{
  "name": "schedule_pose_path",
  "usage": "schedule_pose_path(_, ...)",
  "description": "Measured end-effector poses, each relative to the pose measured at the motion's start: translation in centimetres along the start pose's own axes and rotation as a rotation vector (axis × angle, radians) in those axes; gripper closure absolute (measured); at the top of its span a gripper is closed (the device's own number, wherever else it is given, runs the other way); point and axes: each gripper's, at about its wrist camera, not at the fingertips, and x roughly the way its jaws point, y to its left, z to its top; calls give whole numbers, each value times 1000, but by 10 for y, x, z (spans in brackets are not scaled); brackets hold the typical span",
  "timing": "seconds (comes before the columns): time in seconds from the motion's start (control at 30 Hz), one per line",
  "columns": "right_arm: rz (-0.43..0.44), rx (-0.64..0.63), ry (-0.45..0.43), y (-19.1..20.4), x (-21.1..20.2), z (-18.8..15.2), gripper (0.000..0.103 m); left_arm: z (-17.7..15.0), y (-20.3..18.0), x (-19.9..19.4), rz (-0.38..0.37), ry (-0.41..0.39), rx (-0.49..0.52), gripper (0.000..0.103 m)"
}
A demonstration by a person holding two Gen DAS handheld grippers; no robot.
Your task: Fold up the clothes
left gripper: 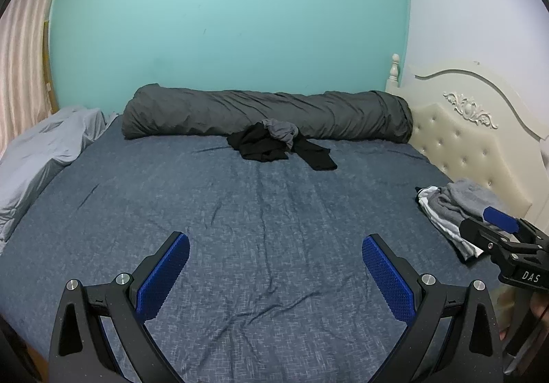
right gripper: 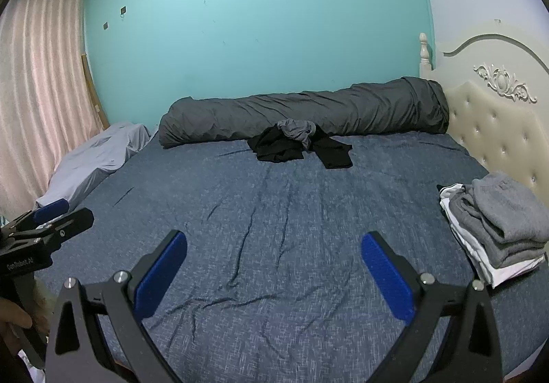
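While I hold both claws spread wide and empty over the near edge of the bed (left gripper: pixel 274 211), left gripper (left gripper: pixel 275 271) and right gripper (right gripper: pixel 273 268), the unfolded dark clothes (left gripper: pixel 279 144) lie by its far edge against the rolled duvet (left gripper: pixel 267 113), folded stack (right gripper: pixel 497 225) at its right edge

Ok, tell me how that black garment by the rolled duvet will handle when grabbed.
The black garment lies crumpled and limp, so it will probably drape and sag. A gray garment rests on it and may drag along. It looks thin, so likely light.
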Motion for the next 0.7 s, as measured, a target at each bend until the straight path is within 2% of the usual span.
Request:
schedule_pose_path(0.33,-8,-16,2,-1,2,-3,1,-3,-8,6,18,-3,-4,0)
schedule_pose_path(0.7,-6,-9,-4,-3,4,-6,1,-12,-12,7,1,-3,-4,0)
